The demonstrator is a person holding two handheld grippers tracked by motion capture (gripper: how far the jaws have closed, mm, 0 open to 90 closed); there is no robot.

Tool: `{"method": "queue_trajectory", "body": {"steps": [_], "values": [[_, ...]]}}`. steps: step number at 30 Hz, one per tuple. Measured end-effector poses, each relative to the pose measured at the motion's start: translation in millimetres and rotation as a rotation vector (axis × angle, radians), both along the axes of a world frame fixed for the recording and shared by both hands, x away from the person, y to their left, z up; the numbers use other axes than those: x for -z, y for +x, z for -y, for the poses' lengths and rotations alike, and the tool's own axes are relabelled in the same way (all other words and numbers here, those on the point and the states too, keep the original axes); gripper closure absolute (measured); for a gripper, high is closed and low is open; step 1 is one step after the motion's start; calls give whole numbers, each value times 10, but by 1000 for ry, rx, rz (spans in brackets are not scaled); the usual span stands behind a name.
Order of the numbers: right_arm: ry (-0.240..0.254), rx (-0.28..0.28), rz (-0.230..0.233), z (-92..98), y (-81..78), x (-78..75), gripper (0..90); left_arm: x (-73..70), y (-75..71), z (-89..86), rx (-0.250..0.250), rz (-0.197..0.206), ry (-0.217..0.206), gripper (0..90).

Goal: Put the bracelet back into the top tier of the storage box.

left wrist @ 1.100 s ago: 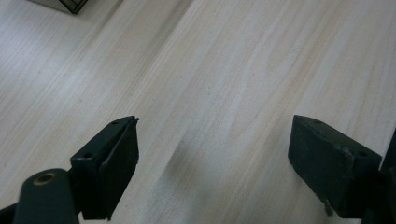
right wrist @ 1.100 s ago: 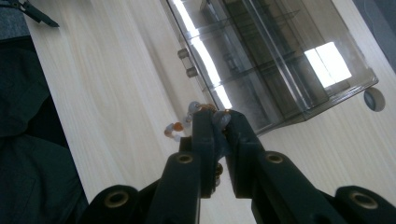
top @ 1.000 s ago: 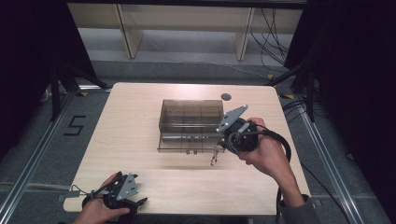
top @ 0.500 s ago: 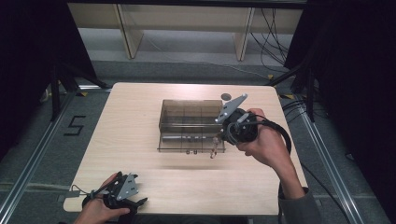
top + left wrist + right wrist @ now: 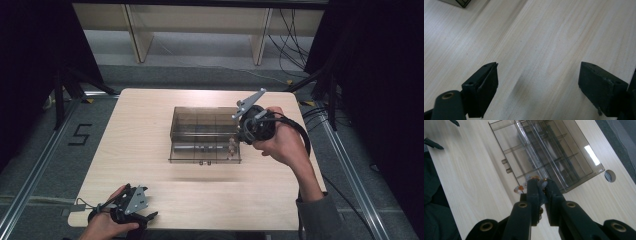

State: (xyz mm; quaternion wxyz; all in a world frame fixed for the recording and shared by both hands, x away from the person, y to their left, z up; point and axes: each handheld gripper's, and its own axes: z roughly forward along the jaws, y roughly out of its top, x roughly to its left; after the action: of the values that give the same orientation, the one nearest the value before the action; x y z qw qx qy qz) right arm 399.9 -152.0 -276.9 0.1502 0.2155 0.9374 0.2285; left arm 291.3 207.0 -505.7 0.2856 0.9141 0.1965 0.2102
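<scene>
Here, the right gripper (image 5: 539, 185) is clamped on a small beaded trinket (image 5: 539, 183), above the near right corner of the clear divided box (image 5: 205, 132). The left gripper (image 5: 537, 82) rests jaws apart, nothing between, on the table (image 5: 140, 125), near its front edge.
</scene>
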Motion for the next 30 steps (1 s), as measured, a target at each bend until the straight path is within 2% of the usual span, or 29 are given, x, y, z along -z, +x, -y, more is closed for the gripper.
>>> {"method": "queue_trajectory", "body": {"steps": [1, 3, 4, 5, 6, 10, 11, 13, 14, 24, 30], "values": [[0, 2, -3, 2, 13, 1, 835, 15, -2, 9, -13, 5, -20, 161], [0, 1, -6, 3, 55, 9, 835, 16, -3, 10, -15, 7, -22, 161], [1, 6, -6, 4, 72, 13, 835, 16, -3, 10, -14, 7, -21, 161], [0, 0, -3, 3, 96, 20, 835, 1, 1, 1, 1, -2, 0, 161], [1, 17, -10, 1, 108, 28, 835, -2, 7, -3, 13, -16, -4, 161], [-17, 21, -28, -11, 192, 85, 835, 1, 0, 0, 0, 1, 1, 162], [-20, 22, -31, -14, 205, 96, 835, 12, -4, 7, -10, 2, -21, 162], [-26, 24, -36, -27, 235, 132, 835, 4, 0, 2, -1, 0, -4, 162], [-28, 14, -40, -35, 254, 153, 835, -3, 3, -2, 8, -9, 1, 161], [-52, 27, -104, -109, 416, 424, 834, -1, -1, 0, 3, 0, 4, 162], [-59, 16, -129, -169, 463, 562, 833, 0, -1, 1, 3, 0, 4, 161]]}}
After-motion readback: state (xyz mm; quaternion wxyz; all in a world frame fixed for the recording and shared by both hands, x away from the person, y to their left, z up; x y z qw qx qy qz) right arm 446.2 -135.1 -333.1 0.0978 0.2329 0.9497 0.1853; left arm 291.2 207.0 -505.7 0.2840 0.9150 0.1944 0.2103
